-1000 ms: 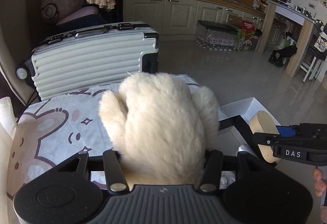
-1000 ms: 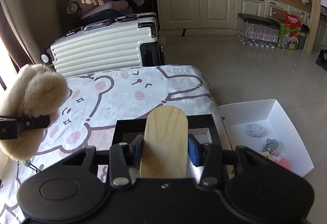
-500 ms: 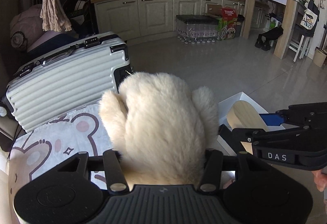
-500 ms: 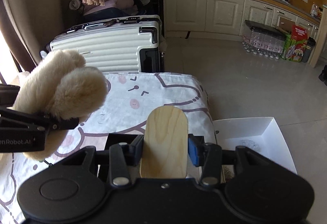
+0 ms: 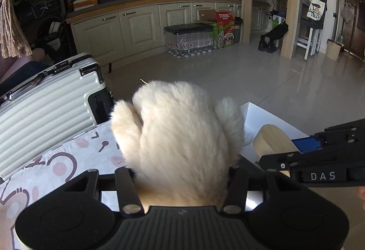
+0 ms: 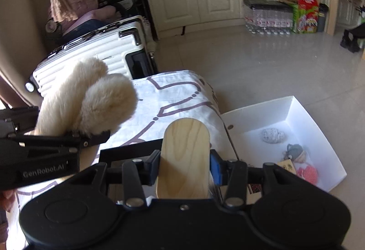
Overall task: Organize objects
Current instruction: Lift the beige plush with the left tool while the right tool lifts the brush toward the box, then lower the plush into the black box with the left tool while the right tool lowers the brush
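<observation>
Against the frames a second ago, both wrist views have swung from the cartoon-bear sheet (image 6: 182, 95) toward the white box (image 6: 303, 113) on the floor: in the left view the white suitcase (image 5: 45, 108) has slid to the left edge and more open floor shows; in the right view the box, partly cut off before, now shows its whole interior. Grips are unchanged. The left gripper (image 5: 180, 172) is clenched on one cream fluffy mitten (image 5: 180, 136), which stands up between its fingers, over the sheet's edge nearest the box. The right gripper (image 6: 184, 167) is clamped on one oval wooden board (image 6: 184, 154), blue pads pressing its two long edges; the board is above the sheet's corner, just beside the box. Readable writing: "DAS" on the right gripper's side in the left view, "GenRobot.AI" on the left gripper's side in the right view, and "TURONG" or similar on the red carton (image 5: 224, 28) beyond the box against the cabinets. Counts: two grippers, one mitten, one board, one suitcase, one box. Inside the box are one grey knitted lump (image 6: 272, 136), one grey-and-pink doll (image 6: 296, 154), one red item (image 6: 308, 173), and a tan tag (image 6: 285, 164) whose print is too small to read. A shrink-wrapped pack of water bottles (image 5: 191, 42) stands just beside the carton; bottle count not determinable.
</observation>
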Demonstrator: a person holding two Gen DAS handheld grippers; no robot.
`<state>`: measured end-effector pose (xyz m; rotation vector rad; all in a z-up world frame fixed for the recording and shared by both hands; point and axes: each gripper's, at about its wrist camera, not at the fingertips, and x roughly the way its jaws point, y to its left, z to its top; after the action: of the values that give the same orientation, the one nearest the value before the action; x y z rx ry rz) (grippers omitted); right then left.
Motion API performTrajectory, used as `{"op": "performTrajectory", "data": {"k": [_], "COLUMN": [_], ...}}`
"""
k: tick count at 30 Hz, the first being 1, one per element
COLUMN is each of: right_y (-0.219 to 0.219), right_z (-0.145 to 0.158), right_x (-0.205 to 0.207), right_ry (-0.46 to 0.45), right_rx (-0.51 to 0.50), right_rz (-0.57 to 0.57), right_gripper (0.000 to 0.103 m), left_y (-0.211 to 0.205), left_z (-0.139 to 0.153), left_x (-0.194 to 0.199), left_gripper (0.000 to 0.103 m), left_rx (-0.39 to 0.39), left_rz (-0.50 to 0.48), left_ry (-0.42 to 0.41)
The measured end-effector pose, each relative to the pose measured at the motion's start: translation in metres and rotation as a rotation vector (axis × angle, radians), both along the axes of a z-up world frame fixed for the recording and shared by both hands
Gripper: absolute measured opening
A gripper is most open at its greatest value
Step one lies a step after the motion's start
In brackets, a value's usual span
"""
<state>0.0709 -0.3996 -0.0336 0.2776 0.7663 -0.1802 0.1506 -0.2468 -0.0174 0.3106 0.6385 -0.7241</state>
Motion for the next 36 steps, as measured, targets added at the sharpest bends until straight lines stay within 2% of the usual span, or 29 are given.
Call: {"op": "performTrajectory", "data": {"k": [4,9,15,20,25,28,30,32,35,36], "right_y": [-0.008,-0.016,-0.022,-0.023,-0.019,-0.016,-0.013,-0.010,-0.008,-0.007], "right_z": [-0.007,-0.017,-0.024,-0.028,-0.032,-0.038,-0.041,-0.045,-0.048,-0.049], "right_x": [0.001,0.004,0.009,0.015,0.025,0.032,0.037,0.042,0.050,0.052], "right_ry": [0.009,0.032,0.042,0.035,0.024,0.042,0.050,0.051,0.046,0.046], "right_rx": [0.001,-0.005,-0.006,0.000,0.021,0.023,0.020,0.018,0.021,0.030], "right_rz": [-0.021,-0.038,-0.047,-0.057,-0.038,-0.022,-0.009,0.009,0.023,0.022], "right_gripper": [0.046,0.046,0.046,0.046,0.046,0.046,0.046,0.046,0.046,0.046], "left_y": [-0.003,-0.013,-0.015,-0.015,-0.021,-0.022,-0.019,-0.017,-0.011,-0.009], "left_z": [-0.010,-0.036,-0.072,-0.094,-0.111,-0.119,-0.121,-0.120,-0.114,-0.111], "left_x": [0.008,0.011,0.013,0.008,0.003,0.004,0.008,0.012,0.011,0.011], "left_gripper": [0.052,0.053,0.053,0.053,0.053,0.053,0.059,0.068,0.083,0.083], "left_rx": [-0.075,-0.062,0.017,0.093,0.224,0.292,0.303,0.312,0.275,0.267], "left_rz": [-0.016,-0.101,-0.201,-0.310,-0.408,-0.421,-0.397,-0.377,-0.371,-0.372], "left_ry": [0.010,-0.016,-0.062,-0.045,-0.012,-0.012,-0.011,-0.016,-0.014,-0.016]}}
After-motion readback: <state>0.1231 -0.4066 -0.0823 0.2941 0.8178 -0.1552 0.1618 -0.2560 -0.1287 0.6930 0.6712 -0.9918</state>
